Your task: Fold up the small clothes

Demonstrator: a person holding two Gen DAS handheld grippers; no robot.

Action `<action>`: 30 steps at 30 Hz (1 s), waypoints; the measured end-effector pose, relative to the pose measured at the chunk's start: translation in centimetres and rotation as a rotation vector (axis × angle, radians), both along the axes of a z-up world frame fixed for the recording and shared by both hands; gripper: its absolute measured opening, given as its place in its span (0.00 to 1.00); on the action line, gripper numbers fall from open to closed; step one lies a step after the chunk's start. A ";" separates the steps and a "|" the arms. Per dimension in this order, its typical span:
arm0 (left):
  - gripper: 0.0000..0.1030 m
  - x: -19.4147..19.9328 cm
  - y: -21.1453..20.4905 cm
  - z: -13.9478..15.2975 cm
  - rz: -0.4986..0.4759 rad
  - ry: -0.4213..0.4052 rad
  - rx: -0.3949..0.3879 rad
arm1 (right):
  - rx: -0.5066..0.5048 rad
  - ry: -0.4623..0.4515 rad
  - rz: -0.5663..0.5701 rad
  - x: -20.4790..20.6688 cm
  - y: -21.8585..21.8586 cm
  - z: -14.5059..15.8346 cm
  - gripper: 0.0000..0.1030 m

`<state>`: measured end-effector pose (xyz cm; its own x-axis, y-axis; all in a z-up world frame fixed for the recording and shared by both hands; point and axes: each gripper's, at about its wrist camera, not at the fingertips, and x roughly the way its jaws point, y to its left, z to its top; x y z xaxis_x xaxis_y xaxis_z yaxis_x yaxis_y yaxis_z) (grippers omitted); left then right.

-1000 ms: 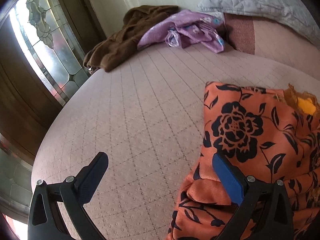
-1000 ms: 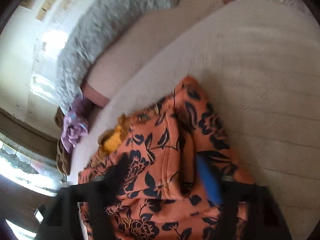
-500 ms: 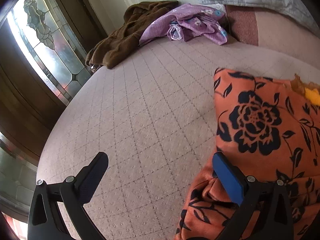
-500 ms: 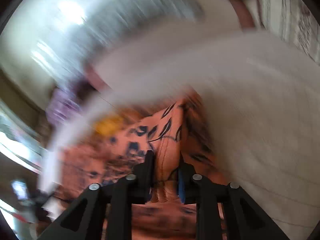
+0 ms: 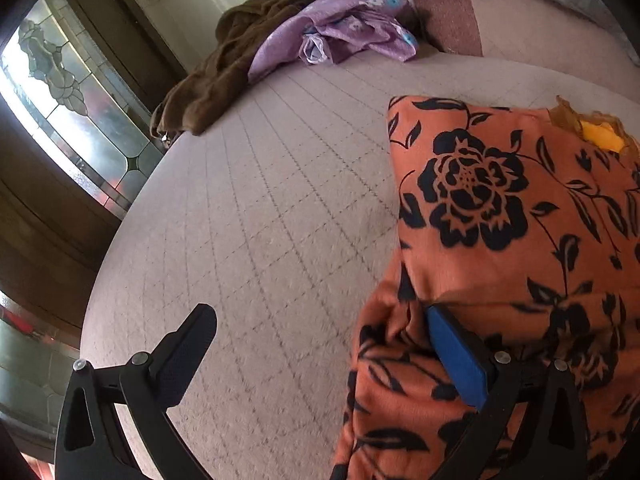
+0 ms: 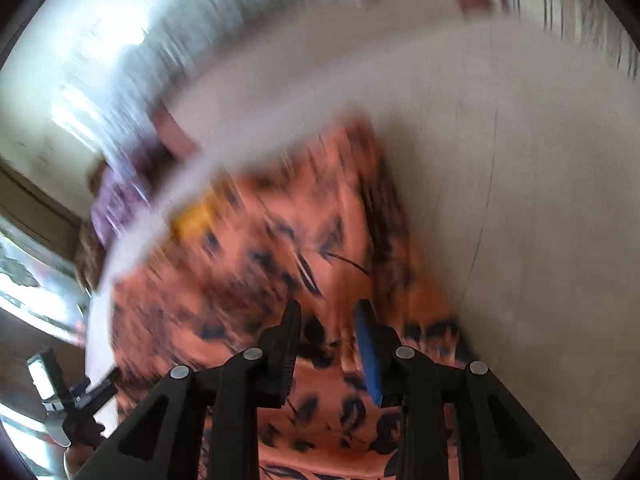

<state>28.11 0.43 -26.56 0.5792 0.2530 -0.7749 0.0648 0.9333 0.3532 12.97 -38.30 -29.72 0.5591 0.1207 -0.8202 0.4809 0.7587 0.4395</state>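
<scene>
An orange garment with a black floral print (image 5: 520, 248) is spread on the pink quilted bedspread (image 5: 260, 220), a yellow patch (image 5: 602, 136) showing at its far edge; the left gripper (image 5: 320, 344) is held wide apart, its blue-padded finger (image 5: 456, 356) tucked under a fold of the cloth, the other over bare bedspread; the right gripper (image 6: 328, 340) is seen in a blurred view with jaws narrowly parted and opening, cloth bunched between them; a brown garment (image 5: 224, 76) and a purple one (image 5: 344, 28) are heaped at the far side.
</scene>
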 end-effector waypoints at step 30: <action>1.00 -24.4 3.0 7.6 -0.054 -0.099 -0.048 | -0.168 -0.134 0.430 -14.9 13.3 3.8 0.72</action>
